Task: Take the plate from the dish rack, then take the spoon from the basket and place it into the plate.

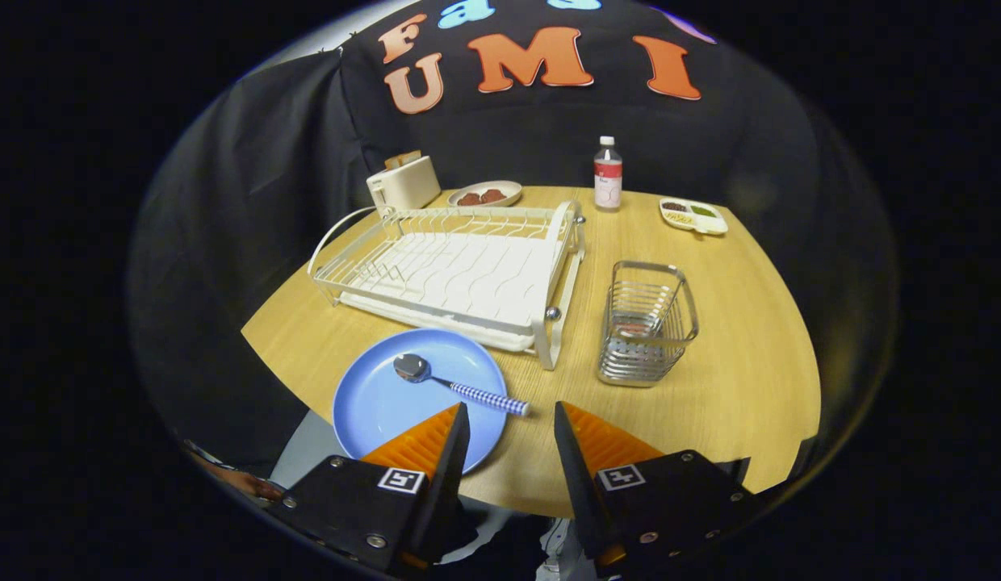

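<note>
Blue plate (387, 403) on the desk (710, 387) just before the empty dish rack (456, 270), spoon (456, 387) lying bowl-inward with its stiff, light, probably slippery checked handle, the natural grasp point, overhanging the rim toward the released, empty hand-held gripper (508, 428).

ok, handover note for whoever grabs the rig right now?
Gripper: fingers open, holding nothing, just short of the spoon's handle end.
Plate: on the table in front of the rack, out of it.
Spoon: bowl on the plate, checked handle sticking out over the rim toward the fingers.
Basket: right of the rack, no spoon in it.
Done: both steps, by the look of it.
Left: nothing but backing away.
</note>
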`<state>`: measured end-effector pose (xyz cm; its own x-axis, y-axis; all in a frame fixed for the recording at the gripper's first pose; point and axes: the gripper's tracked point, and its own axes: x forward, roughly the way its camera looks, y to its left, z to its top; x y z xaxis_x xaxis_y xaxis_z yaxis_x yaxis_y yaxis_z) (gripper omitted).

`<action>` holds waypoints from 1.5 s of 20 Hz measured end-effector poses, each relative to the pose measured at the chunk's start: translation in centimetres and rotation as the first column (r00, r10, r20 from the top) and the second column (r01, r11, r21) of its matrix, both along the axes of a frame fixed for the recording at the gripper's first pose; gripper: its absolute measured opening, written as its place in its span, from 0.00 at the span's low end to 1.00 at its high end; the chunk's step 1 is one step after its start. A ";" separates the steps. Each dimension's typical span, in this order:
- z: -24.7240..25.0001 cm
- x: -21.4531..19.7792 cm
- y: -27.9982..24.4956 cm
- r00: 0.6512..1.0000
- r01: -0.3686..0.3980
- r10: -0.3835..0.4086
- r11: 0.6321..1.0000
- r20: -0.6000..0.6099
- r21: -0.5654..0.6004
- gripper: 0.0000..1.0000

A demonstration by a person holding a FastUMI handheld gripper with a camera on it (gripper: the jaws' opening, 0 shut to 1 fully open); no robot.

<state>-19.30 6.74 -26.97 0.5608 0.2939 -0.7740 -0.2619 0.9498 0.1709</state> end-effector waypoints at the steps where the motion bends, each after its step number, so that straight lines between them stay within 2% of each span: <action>1: 1.7 1.0 -0.7 0.999 0.016 -0.016 1.000 0.045 -0.003 0.69; 5: 9.6 5.6 -3.6 0.964 0.092 -0.090 0.996 0.252 0.002 0.83; 7: 13.2 7.4 -4.8 0.934 0.116 -0.111 0.993 0.339 0.005 0.86; 11: 19.0 9.7 -6.7 0.891 0.149 -0.153 0.988 0.428 0.042 0.87; 17: 28.6 12.9 -10.2 0.755 0.226 -0.202 0.973 0.624 0.042 0.95; 21: 32.2 13.6 -10.8 0.689 0.250 -0.233 0.965 0.687 0.077 0.97; 23: 32.3 14.1 -11.6 0.670 0.262 -0.219 0.964 0.710 0.050 0.97; 24: 31.8 14.4 -12.1 0.675 0.279 -0.221 0.960 0.704 0.034 0.97; 30: 30.8 14.3 -10.9 0.696 0.260 -0.220 0.965 0.683 0.046 0.97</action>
<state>-5.00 -4.19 3.83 0.9847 0.0475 -0.1674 -0.0500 0.9987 -0.0104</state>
